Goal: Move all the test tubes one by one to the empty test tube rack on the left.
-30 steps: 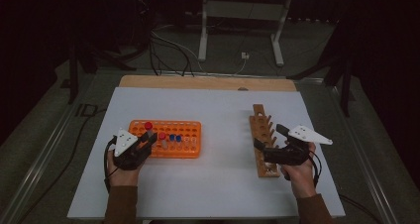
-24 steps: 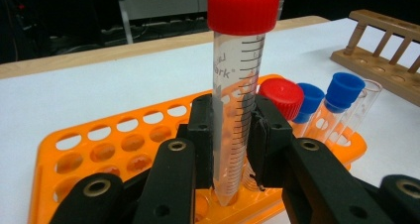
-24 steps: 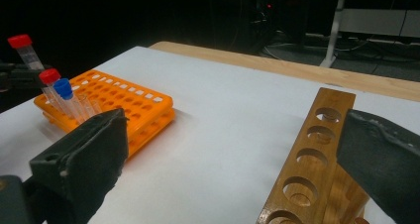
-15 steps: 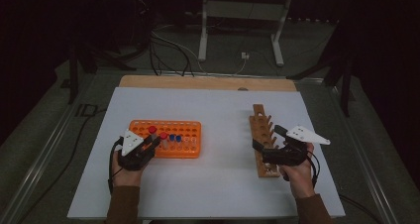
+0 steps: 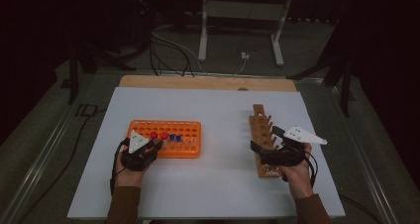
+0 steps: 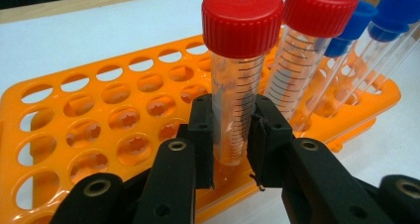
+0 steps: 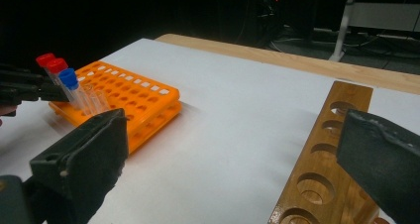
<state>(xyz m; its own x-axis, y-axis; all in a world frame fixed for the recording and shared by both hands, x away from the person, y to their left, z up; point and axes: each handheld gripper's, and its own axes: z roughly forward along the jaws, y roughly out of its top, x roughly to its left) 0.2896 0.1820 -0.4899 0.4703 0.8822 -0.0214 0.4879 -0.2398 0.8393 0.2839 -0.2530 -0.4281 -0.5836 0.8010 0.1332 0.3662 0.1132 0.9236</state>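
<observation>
Grip: left gripper (image 6: pixel 233 149) clamps red-capped tube (image 6: pixel 237 80) low, to lift it off rack (image 6: pixel 59 135) | right gripper (image 7: pixel 237 149) open, likely idle beside wooden rack (image 7: pixel 322 184).

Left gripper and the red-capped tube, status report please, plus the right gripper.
Left gripper shut on red-capped tube, over orange rack. Right gripper open beside wooden rack, holding nothing. Second red tube close alongside.

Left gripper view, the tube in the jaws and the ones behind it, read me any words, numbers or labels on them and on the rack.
Held red-capped tube: black scale lines, no digits legible beside them.
Second red-capped tube: scale lines too, nothing readable.
Blue-capped tubes: blurred, no text made out.
Orange rack: no lettering visible.
</observation>
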